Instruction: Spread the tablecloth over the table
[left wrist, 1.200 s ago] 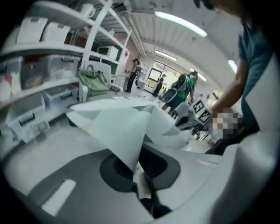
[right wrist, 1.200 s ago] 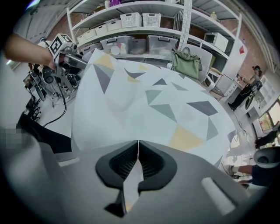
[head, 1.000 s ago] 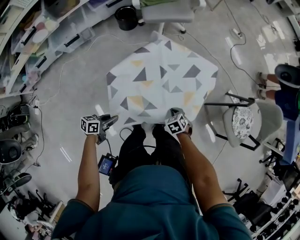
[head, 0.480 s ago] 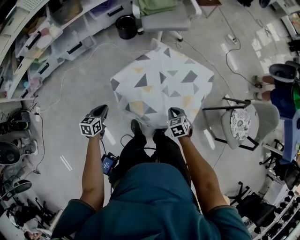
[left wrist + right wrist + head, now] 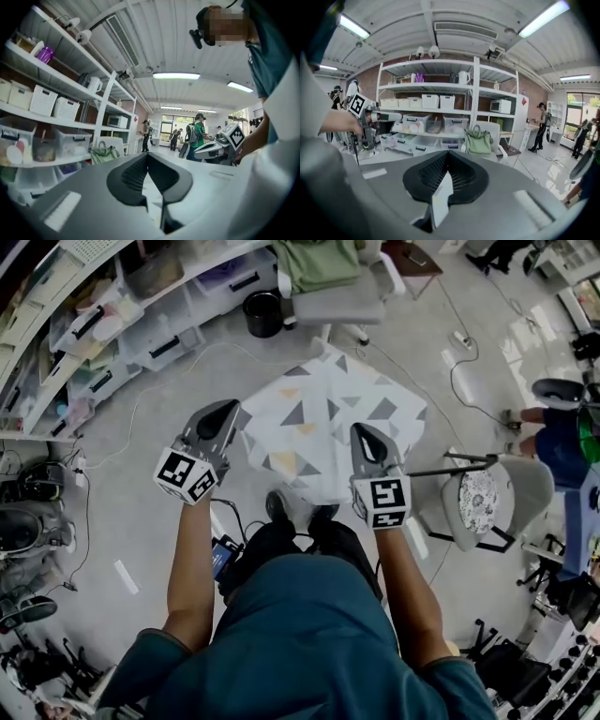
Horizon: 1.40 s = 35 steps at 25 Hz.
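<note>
We hold the left gripper point(image 5: 231, 407) at the left edge of the tablecloth point(image 5: 333, 409). Its jaws have just been closing and now meet at the tips. A pale sliver of patterned cloth shows in the slit under them, but we cannot tell whether it is pinched.

The tablecloth lies draped between the two grippers, beyond our shoes point(image 5: 277, 506), and hides whatever it rests on.

The right gripper point(image 5: 360, 429) reaches over the cloth's near right part. Its jaws are clamped on a thin white fold of the cloth, which sticks out between them.

Both grippers have smooth grey shells, black ribbed pads point(image 5: 464, 174) and a cube point(image 5: 190, 474) of black-and-white squares. The cloth is white and matte, strewn with grey and yellow triangles, above a glossy grey floor point(image 5: 131, 512).
</note>
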Tool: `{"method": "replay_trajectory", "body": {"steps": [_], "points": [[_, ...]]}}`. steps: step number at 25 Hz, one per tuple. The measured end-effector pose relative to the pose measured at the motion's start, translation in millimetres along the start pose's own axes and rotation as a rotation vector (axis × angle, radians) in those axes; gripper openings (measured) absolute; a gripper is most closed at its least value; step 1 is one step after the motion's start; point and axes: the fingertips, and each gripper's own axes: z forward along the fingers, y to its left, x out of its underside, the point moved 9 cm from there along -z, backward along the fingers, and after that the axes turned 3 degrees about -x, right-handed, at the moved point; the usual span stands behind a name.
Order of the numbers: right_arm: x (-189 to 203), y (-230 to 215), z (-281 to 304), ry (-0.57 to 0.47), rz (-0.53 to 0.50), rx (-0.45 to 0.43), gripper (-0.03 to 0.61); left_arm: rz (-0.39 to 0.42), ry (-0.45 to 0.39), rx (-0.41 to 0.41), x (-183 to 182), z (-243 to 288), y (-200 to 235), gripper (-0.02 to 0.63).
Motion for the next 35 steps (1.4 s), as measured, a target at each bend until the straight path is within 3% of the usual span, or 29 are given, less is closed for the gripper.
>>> {"method": "replay_trajectory", "body": {"steps": [7, 13, 19, 28, 35], "points": [[-131.7, 34.4, -40.6, -0.289, -0.029, -0.135, 0.011, 0.172, -0.116, 0.078, -117.7, -7.9, -16.7, -0.003], [-187.5, 56.2, -59.3, -0.351, -0.125, -0.176, 0.008, 0.243, -0.125, 0.101, -168.9, -17.0, -34.0, -0.002], [-208.2, 65.9, -67.3, -0.36, -0.145, -0.189, 0.008, 0.282, -0.112, 0.128, -180.1, -27.6, -50.2, -0.002], [-215.6, 63.4, -66.9, -0.357, -0.147, -0.172, 0.008, 0.254, -0.156, 0.152, -178.8, -24.6, -48.8, -0.002], [-216.2, 58.8, -58.5, -0.349, -0.141, -0.158, 0.008, 0.244, -0.116, 0.153, -175.9, -20.6, -42.8, -0.002]]}}
